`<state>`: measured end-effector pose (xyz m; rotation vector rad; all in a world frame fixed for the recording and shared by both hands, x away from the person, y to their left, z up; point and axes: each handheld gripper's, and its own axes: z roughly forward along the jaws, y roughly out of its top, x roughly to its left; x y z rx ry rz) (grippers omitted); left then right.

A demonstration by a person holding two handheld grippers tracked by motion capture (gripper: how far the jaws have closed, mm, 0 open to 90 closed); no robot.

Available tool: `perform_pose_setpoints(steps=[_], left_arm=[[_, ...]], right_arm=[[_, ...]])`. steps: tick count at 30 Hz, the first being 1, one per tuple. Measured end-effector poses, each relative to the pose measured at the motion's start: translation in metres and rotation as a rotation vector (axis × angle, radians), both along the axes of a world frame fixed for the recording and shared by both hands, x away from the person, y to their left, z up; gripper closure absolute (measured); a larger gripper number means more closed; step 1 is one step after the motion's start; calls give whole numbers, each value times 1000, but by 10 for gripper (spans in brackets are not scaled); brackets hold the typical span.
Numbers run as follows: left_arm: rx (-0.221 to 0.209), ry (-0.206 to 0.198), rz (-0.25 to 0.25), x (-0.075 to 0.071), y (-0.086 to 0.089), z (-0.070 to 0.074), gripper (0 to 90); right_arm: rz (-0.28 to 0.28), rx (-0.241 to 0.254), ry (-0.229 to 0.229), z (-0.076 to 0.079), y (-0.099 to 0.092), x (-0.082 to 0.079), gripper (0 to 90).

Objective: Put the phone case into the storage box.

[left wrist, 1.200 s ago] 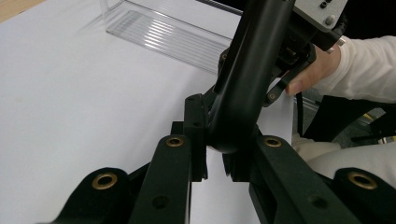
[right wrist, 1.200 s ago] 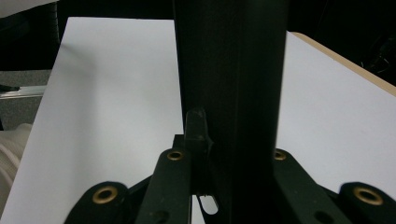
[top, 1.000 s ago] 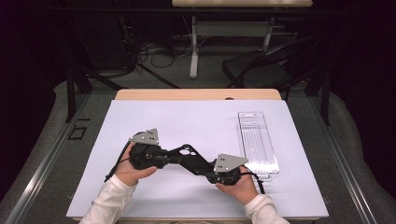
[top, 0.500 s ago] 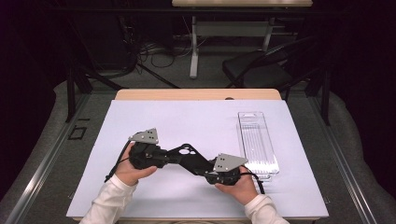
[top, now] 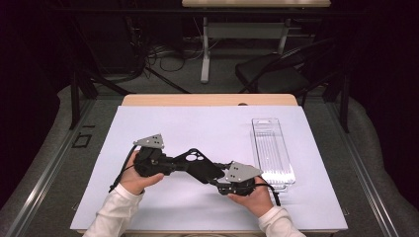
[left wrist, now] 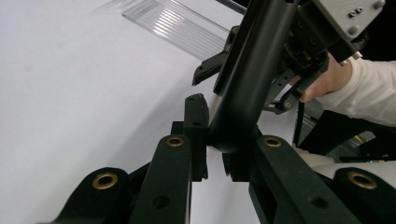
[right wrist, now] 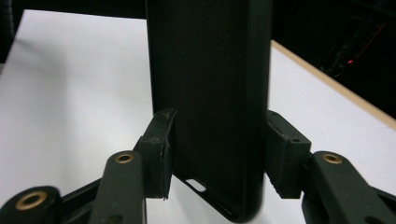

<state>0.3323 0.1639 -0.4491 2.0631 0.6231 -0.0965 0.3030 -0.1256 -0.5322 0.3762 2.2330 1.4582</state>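
A black phone case (top: pixel 197 165) hangs just above the white sheet, spanning between my two grippers. My left gripper (top: pixel 179 163) is shut on one end of it. In the left gripper view both pads press the case (left wrist: pixel 247 79) at its rounded end, inside the left gripper (left wrist: pixel 219 140). My right gripper (top: pixel 218 177) has the other end between its jaws, which have just been opening. In the right gripper view the case (right wrist: pixel 210 93) stands upright in the right gripper (right wrist: pixel 217 140), and the pads (right wrist: pixel 161 140) stand just off its sides.
A clear plastic tray (top: pixel 272 148) lies on the right of the white sheet (top: pixel 197 123), close to the right hand; the same clear tray (left wrist: pixel 177 23) appears beyond the case. A chair (top: pixel 276 74) and table legs stand behind the far table edge.
Both hands and the case stay where they were. The right gripper's jaws look slightly wider around the case.
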Motion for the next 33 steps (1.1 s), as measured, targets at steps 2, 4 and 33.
perform_pose_setpoints(steps=[2, 4, 33], left_arm=[[1, 9, 16, 1, 2, 0, 816], [-3, 20, 29, 2, 3, 0, 816], [85, 134, 103, 17, 1, 6, 816]], right_arm=[[-6, 0, -17, 1, 0, -1, 467], [-12, -8, -28, 1, 0, -2, 457], [-121, -123, -120, 15, 3, -7, 394]])
